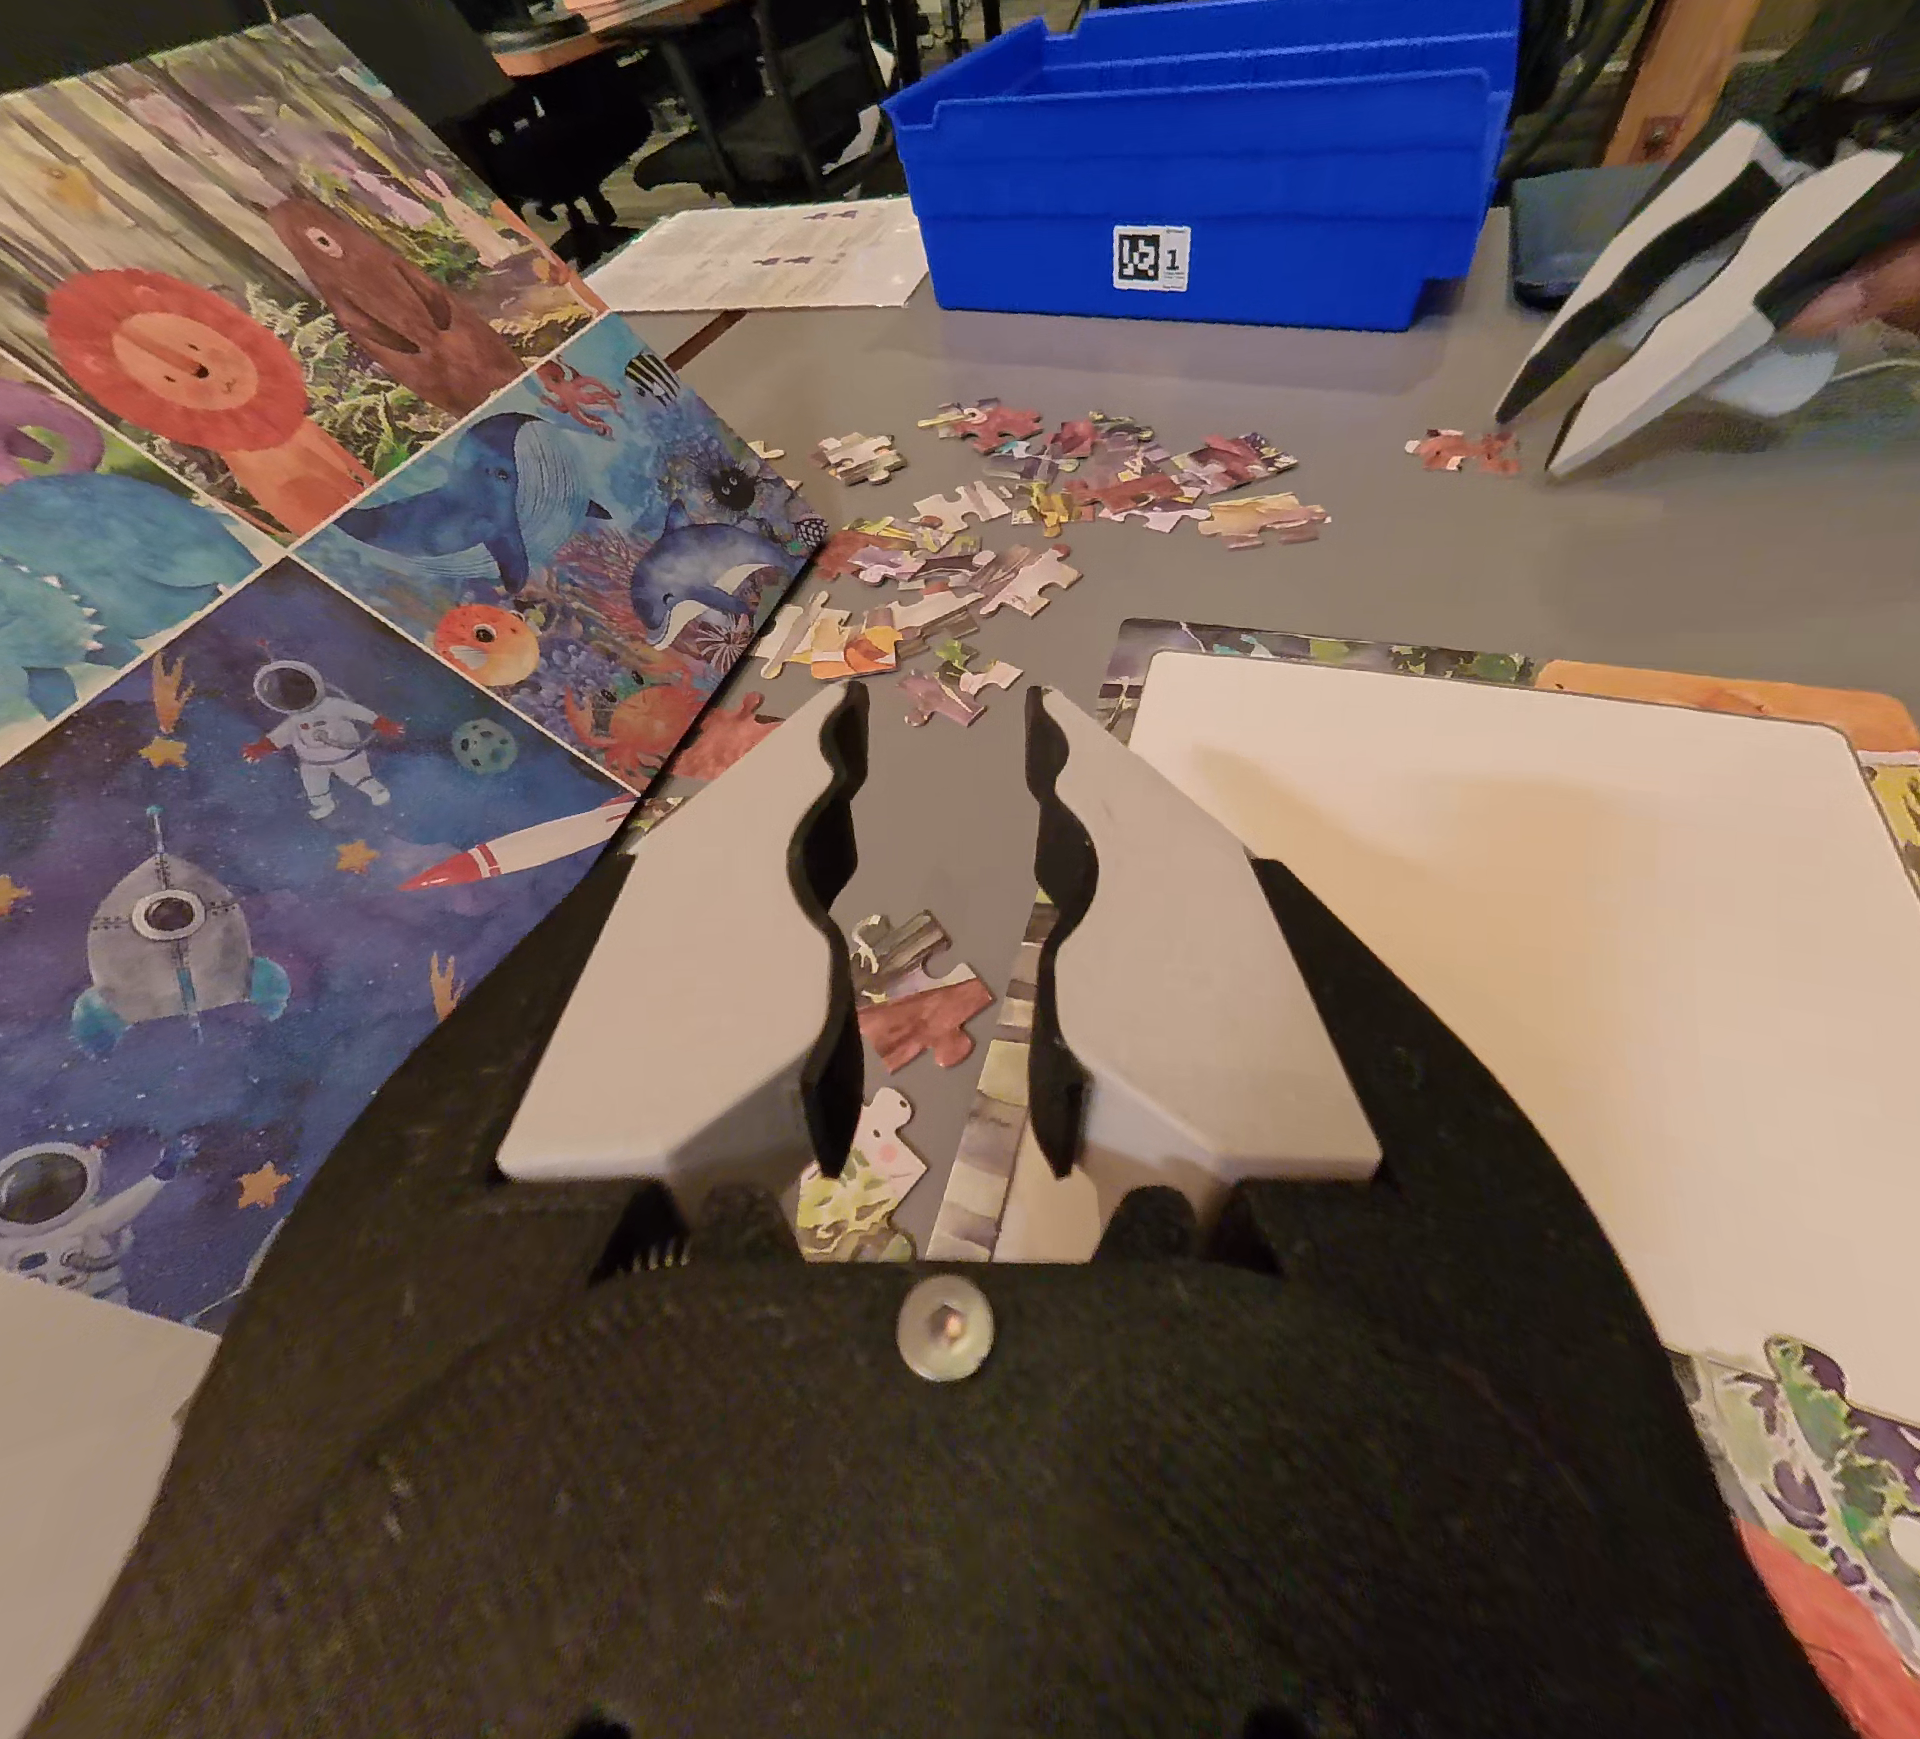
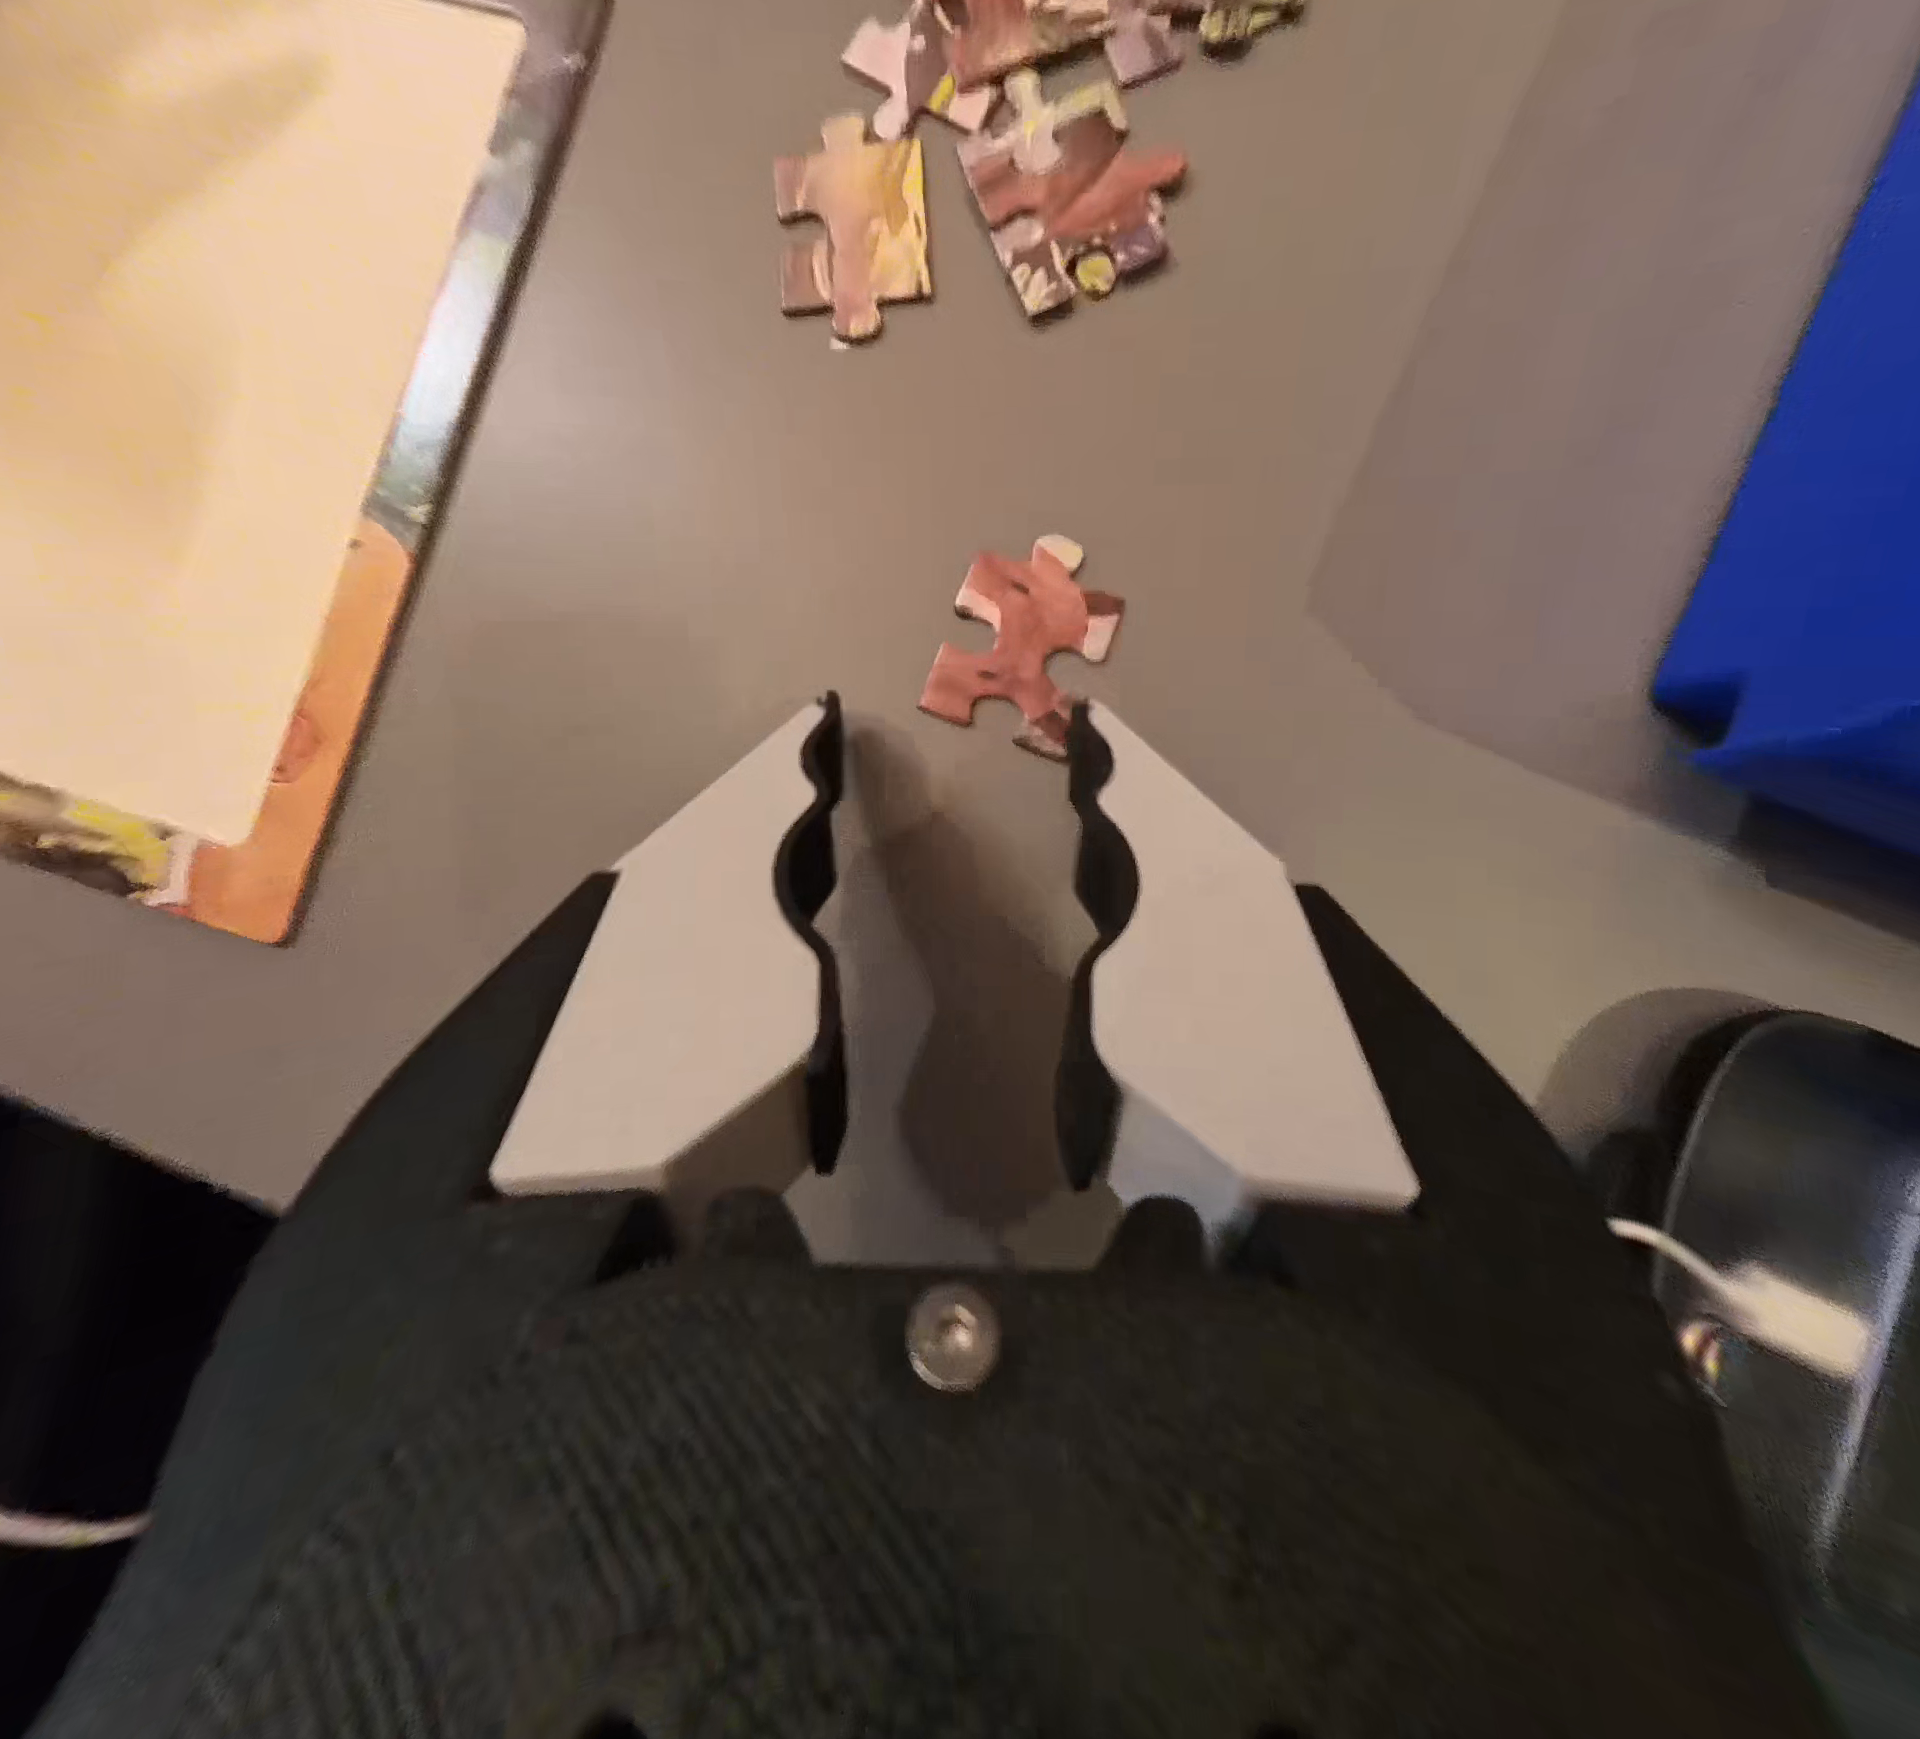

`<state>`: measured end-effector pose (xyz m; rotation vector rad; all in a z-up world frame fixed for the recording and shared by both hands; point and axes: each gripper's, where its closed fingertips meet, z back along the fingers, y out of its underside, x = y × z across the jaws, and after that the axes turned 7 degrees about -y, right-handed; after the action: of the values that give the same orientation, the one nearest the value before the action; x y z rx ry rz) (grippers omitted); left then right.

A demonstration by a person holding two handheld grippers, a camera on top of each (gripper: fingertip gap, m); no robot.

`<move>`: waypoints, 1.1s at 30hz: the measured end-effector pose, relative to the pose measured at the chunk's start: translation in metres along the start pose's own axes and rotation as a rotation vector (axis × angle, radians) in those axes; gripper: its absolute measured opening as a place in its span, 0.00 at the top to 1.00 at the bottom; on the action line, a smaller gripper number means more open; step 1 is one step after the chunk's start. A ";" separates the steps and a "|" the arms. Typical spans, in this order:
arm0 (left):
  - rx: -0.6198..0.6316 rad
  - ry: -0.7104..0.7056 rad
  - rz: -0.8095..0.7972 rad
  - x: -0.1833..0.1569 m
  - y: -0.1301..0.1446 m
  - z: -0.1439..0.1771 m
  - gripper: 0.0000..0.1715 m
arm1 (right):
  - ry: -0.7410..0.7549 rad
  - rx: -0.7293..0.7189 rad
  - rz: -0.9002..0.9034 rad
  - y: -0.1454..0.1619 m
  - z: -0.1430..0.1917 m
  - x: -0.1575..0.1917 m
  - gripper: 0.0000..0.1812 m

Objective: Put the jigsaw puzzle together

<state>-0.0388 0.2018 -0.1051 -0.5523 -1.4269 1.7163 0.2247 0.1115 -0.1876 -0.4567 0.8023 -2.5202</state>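
The puzzle tray lies on the grey table, white inside with a printed border; it also shows in the right wrist view. Several loose pieces lie scattered beyond it. My left gripper is open and empty, hovering over a brown piece beside the tray's left border. My right gripper is open and empty, its right fingertip at the edge of a lone reddish-brown piece. That gripper and piece also show far right in the left wrist view.
A large picture sheet of animals and space scenes leans at the left. Stacked blue bins stand at the back; one blue bin is right of my right gripper. A paper sheet lies behind. A dark round object sits at right. The left gripper's tips are roughly 30 centimetres from the right gripper's.
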 end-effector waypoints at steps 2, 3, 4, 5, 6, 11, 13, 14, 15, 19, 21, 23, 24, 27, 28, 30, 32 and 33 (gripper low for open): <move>0.001 -0.002 -0.006 0.000 0.001 0.000 0.83 | 0.039 0.003 0.030 0.000 -0.002 -0.005 0.80; 0.002 -0.004 -0.007 0.000 0.001 0.000 0.84 | 0.056 0.011 0.043 0.000 -0.001 -0.008 0.80; 0.001 -0.006 -0.008 0.001 0.001 0.000 0.84 | 0.066 0.023 0.053 0.001 -0.001 -0.010 0.81; 0.000 -0.007 -0.007 0.001 0.001 0.000 0.84 | 0.070 0.026 0.059 0.001 -0.001 -0.012 0.82; -0.001 -0.007 -0.005 0.001 0.001 0.000 0.84 | 0.070 0.026 0.059 0.001 -0.001 -0.013 0.82; 0.007 -0.006 0.007 0.003 0.005 -0.001 0.84 | 0.025 0.017 0.035 0.000 0.000 -0.012 0.81; 0.013 0.000 0.006 0.003 0.006 -0.001 0.83 | 0.004 -0.021 0.030 -0.007 0.002 -0.008 0.79; 0.016 0.005 -0.001 0.001 0.006 -0.001 0.83 | 0.002 -0.049 0.036 -0.013 0.004 -0.007 0.79; 0.018 0.007 -0.014 -0.001 0.006 -0.001 0.83 | 0.001 -0.081 0.044 -0.019 0.006 -0.007 0.78; 0.031 0.018 -0.068 -0.012 0.002 -0.002 0.82 | -0.039 -0.267 0.058 -0.050 0.014 -0.002 0.76; 0.047 0.021 -0.064 -0.021 -0.003 -0.003 0.80 | -0.093 -0.376 0.028 -0.067 0.021 0.003 0.76; 0.073 -0.005 -0.055 -0.033 -0.011 -0.002 0.80 | -0.161 -0.502 -0.003 -0.087 0.035 0.008 0.78; 0.079 -0.019 -0.044 -0.040 -0.015 -0.002 0.80 | -0.183 -0.566 -0.009 -0.097 0.044 0.009 0.79; 0.066 0.001 0.045 -0.065 -0.026 -0.004 0.79 | -0.174 -0.697 0.017 -0.118 0.062 0.007 0.80; 0.069 0.011 0.076 -0.069 -0.025 -0.005 0.79 | -0.151 -0.716 0.033 -0.120 0.063 0.006 0.80; 0.091 -0.012 0.103 -0.064 -0.019 -0.009 0.79 | -0.120 -0.740 0.063 -0.122 0.059 0.006 0.80; 0.130 -0.044 0.116 -0.055 -0.011 -0.011 0.79 | -0.147 -0.780 0.088 -0.123 0.055 0.018 0.79; 0.147 -0.050 0.123 -0.052 -0.008 -0.010 0.79 | -0.163 -0.790 0.101 -0.125 0.053 0.024 0.80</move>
<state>0.0014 0.1660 -0.1086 -0.5294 -1.3117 1.9268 0.1878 0.1655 -0.0666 -0.8264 1.6902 -1.9546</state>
